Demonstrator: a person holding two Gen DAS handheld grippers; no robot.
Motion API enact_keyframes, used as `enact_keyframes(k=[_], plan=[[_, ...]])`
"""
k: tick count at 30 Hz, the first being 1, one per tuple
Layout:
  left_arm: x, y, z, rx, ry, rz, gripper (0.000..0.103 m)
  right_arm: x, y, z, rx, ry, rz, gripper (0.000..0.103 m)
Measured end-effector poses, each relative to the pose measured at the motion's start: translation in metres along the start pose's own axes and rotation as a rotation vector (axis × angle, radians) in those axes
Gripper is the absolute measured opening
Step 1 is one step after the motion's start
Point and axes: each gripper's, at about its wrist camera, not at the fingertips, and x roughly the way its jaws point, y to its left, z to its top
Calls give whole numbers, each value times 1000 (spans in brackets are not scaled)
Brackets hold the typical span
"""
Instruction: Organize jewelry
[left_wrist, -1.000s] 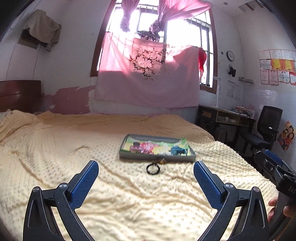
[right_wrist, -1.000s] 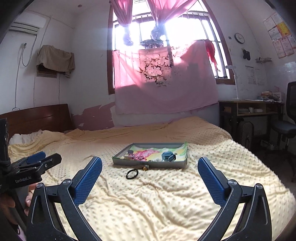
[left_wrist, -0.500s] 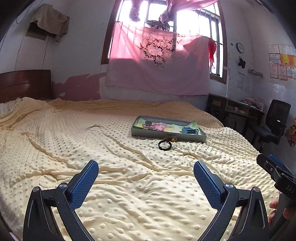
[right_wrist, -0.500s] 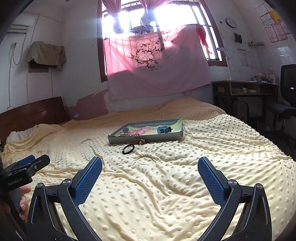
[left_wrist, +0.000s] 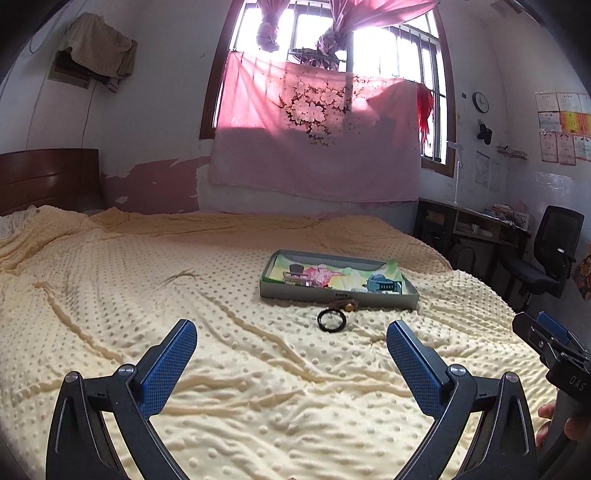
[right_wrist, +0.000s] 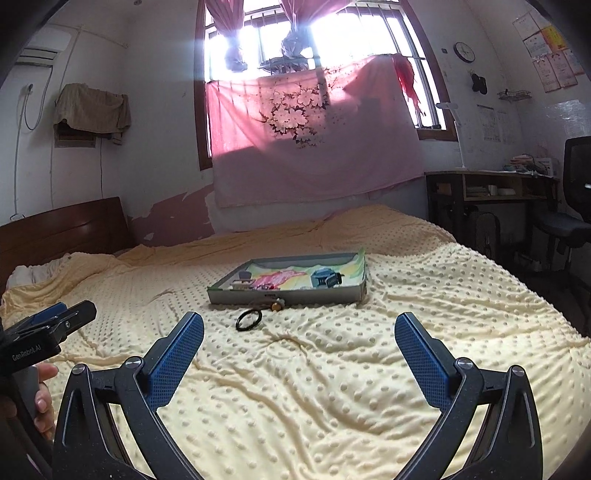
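Left wrist view: the left gripper (left_wrist: 291, 341) hangs level above the yellow dotted blanket (left_wrist: 147, 295), its blue-padded fingers (left_wrist: 168, 365) spread wide with nothing between them. Well beyond the fingertips lies the shallow grey tray (left_wrist: 338, 295), holding small jewelry pieces on a colourful liner. Just in front of the tray's near wall rests a black ring-shaped band (left_wrist: 331, 319), and a small brownish piece (left_wrist: 345, 305) lies between the band and the tray wall. The right gripper (left_wrist: 550, 341) shows at the frame's right edge, nearer the camera than the tray.

Right wrist view: the right gripper (right_wrist: 299, 339) is likewise level and spread wide, empty, short of the tray (right_wrist: 288, 295). The band (right_wrist: 248, 319) lies just in front of the tray. The left gripper (right_wrist: 51, 325) appears at the left edge, hand (right_wrist: 40, 391) on its handle.
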Motion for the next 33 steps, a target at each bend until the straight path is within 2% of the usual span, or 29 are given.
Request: enact_keyframes(k=[12, 18, 27, 33], plan=[[52, -5, 35, 2, -44, 4, 103, 55, 4, 42, -33, -69, 20, 102], [83, -7, 42, 17, -38, 2, 103, 85, 5, 52, -52, -80, 26, 102], [139, -1, 50, -15, -2, 23, 103, 139, 0, 55, -57, -59, 30, 102], [176, 1, 43, -19, 41, 45, 103, 183, -5, 43, -50, 11, 86, 102]])
